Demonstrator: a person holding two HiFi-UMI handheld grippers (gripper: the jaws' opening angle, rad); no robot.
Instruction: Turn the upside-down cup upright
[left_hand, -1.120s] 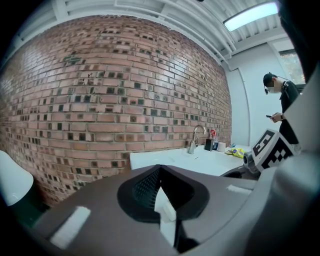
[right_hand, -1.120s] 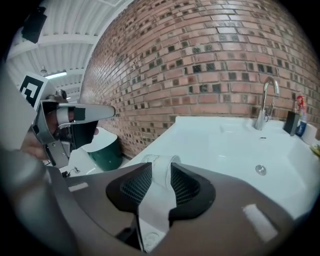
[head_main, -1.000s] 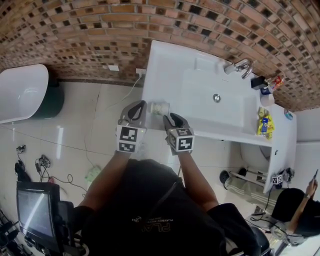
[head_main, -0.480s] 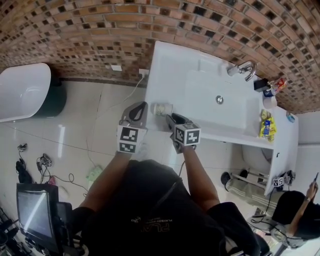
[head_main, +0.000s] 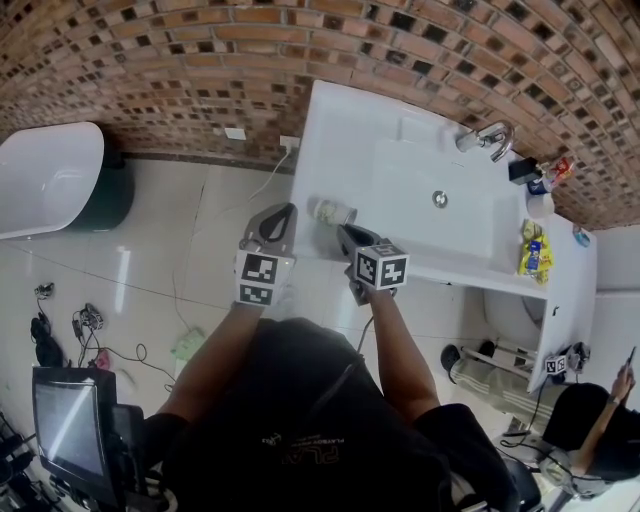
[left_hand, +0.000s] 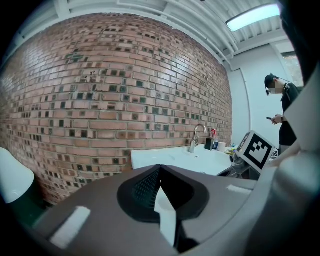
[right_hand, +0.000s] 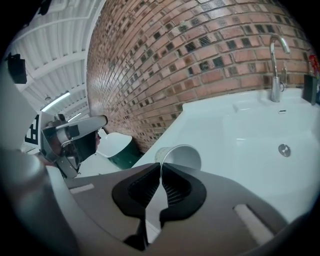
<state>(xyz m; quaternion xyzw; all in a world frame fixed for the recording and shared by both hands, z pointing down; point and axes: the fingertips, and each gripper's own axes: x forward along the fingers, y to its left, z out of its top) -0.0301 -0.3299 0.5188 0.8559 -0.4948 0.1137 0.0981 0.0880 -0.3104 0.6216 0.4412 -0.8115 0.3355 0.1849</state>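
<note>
A white paper cup (head_main: 335, 212) (right_hand: 182, 157) lies tilted near the front left corner of the white sink counter (head_main: 330, 130), its mouth turned to the left. My right gripper (head_main: 345, 234) (right_hand: 161, 165) reaches it from the front; its jaws are closing, and the pads pinch the cup's wall at the rim. My left gripper (head_main: 283, 213) (left_hand: 160, 169) hovers off the counter's left edge, shut with nothing in it, a short way left of the cup. It also shows in the right gripper view as a grey left gripper (right_hand: 75, 131).
The sunken basin holds a drain (head_main: 440, 199) (right_hand: 284, 149) and a chrome faucet (head_main: 485, 135) (right_hand: 276, 55) at the brick wall. Bottles and packets (head_main: 530, 248) crowd the counter's right end. A white tub (head_main: 45, 180) stands on the floor at left; a person (head_main: 600, 400) sits at lower right.
My right gripper moved forward to the cup and closed on its rim. The cup went from standing upside down to leaning on its side. My left gripper kept its place.
</note>
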